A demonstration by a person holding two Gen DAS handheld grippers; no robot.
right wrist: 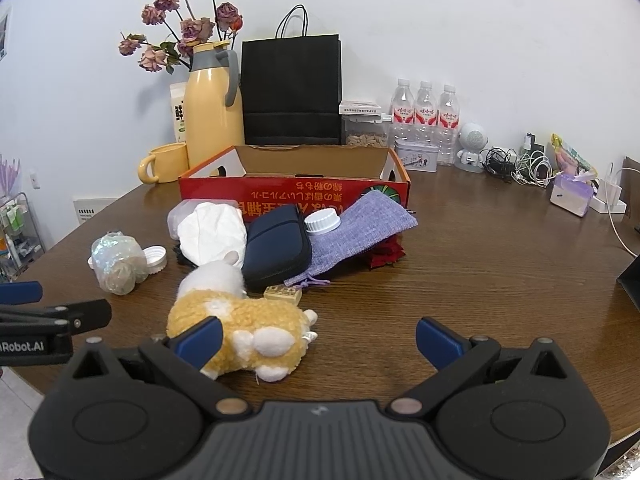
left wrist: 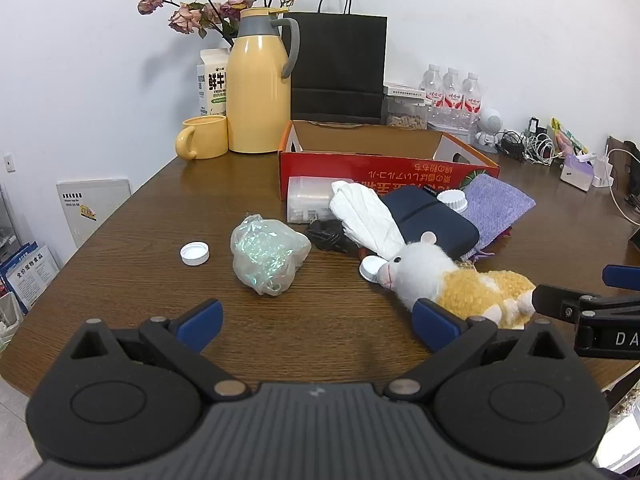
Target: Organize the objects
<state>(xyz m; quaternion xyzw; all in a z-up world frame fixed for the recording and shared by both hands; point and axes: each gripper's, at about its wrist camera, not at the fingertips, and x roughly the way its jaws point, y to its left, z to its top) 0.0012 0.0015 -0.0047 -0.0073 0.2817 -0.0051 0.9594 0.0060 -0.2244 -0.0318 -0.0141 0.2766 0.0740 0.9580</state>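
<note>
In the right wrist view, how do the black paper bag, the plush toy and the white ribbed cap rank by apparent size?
1. black paper bag
2. plush toy, though it lies much nearer the camera, so its true size is unsure
3. white ribbed cap, clearly smallest

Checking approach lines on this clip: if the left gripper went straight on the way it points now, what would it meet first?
Probably bare table first, since the open left gripper tilts downward. The nearest object along that line is the crinkled plastic bag, slightly left of centre; depth is hard to judge.
</note>
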